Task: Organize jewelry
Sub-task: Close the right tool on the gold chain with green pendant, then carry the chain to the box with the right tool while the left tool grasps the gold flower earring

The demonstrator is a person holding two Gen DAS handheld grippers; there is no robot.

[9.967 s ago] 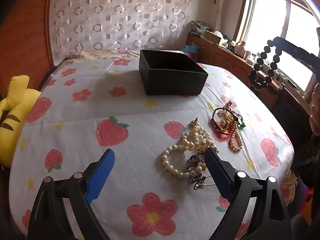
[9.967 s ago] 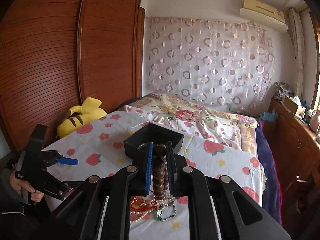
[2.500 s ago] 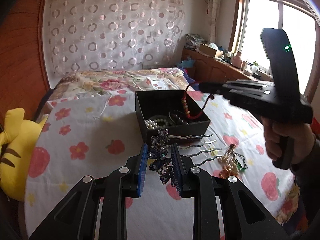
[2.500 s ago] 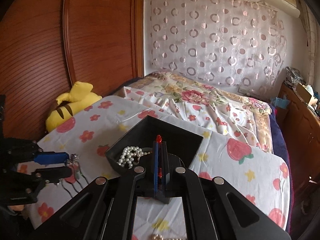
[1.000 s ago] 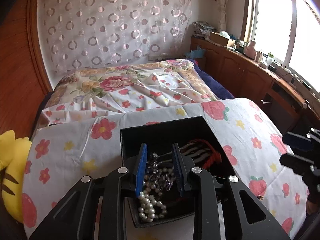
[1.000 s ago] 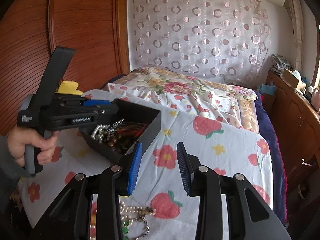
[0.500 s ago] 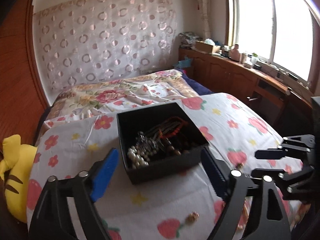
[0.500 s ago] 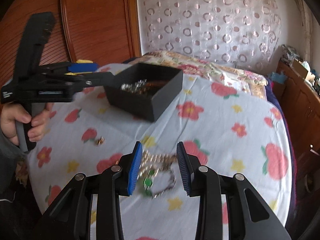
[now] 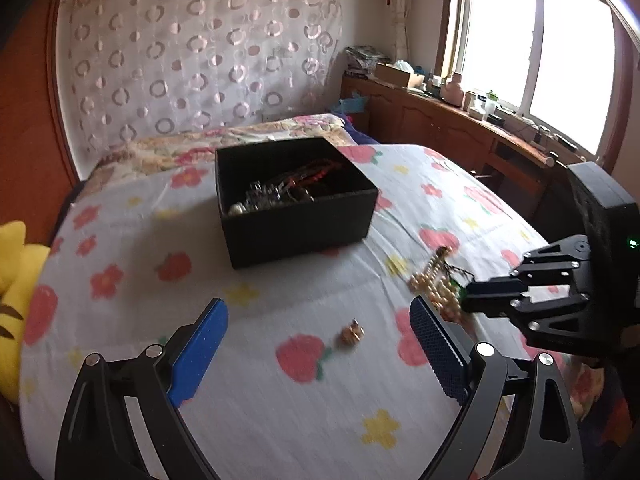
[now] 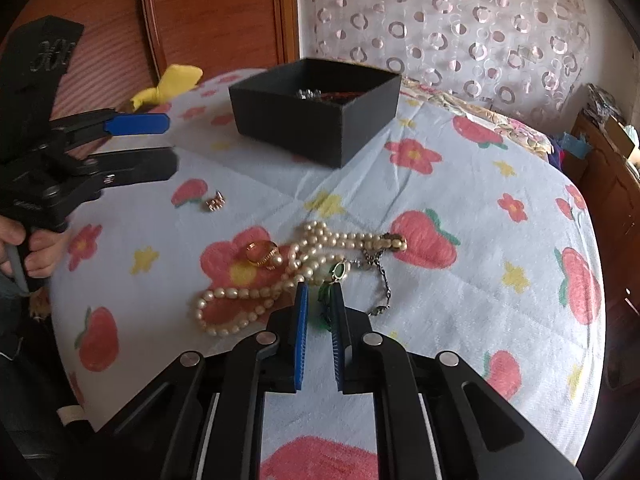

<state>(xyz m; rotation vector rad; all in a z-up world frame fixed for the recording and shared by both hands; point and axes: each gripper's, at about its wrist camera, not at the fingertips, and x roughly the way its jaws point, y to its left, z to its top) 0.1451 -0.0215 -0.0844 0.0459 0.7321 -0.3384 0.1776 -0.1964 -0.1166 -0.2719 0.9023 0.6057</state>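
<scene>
A black box (image 9: 296, 228) (image 10: 312, 128) with jewellery inside stands on the flowered bedspread. My left gripper (image 9: 318, 308) (image 10: 170, 144) hovers in front of it. Its jaws are wide and still opening, with nothing between them. A small gold earring (image 9: 352, 332) (image 10: 214, 202) lies on the cloth just ahead of it. My right gripper (image 10: 320, 286) (image 9: 468, 298) is low over a pearl necklace (image 10: 240, 296) (image 9: 434, 284), a gold ring (image 10: 262, 254) and a silver chain (image 10: 384, 280). Its jaws are closing around a green pendant (image 10: 340, 270), and a narrow gap still shows.
A yellow plush toy (image 9: 12, 280) (image 10: 168, 84) lies at the bed's left edge by the wooden wardrobe. A wooden dresser (image 9: 460, 128) runs under the window on the right. A person's hand (image 10: 36, 252) holds the left gripper's handle.
The left gripper let go of the hair ornament in the box, drew back and opened wide. The right gripper came down over the pearl pile and narrowed its jaws.
</scene>
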